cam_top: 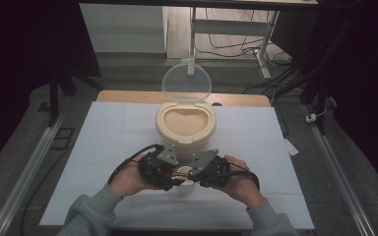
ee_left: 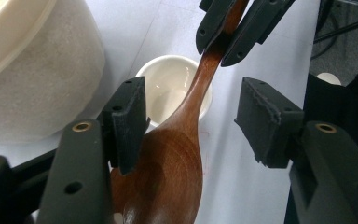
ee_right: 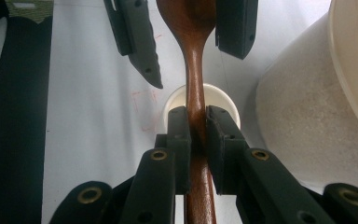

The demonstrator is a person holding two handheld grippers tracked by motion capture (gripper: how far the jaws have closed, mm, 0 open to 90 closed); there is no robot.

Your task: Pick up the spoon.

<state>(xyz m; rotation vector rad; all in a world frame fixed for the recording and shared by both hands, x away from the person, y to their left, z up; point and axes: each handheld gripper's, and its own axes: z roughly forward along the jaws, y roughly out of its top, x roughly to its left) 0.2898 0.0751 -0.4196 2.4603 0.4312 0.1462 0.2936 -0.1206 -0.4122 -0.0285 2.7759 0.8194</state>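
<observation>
The wooden spoon (ee_right: 195,60) hangs between the two grippers over the small white cup (ee_left: 175,88), just in front of the cream rice container (cam_top: 185,126), whose clear lid (cam_top: 186,81) stands open above the grain. The right gripper (ee_right: 198,122) has its jaws closed hard on the spoon's handle, so it carries the weight. The left gripper (ee_left: 193,119) stands with its jaws wide apart around the spoon's bowl; one pad seems to brush the bowl's edge, though the close angle makes contact hard to judge. This looks like a handover, either a grip just let go or one about to be taken. If the aim is to scoop rice into the cup, the next move calls for the left gripper to back away cleanly, and then for the right to swing the spoon's bowl up over the container's rim without knocking the cup on the white table cover (cam_top: 103,147).
</observation>
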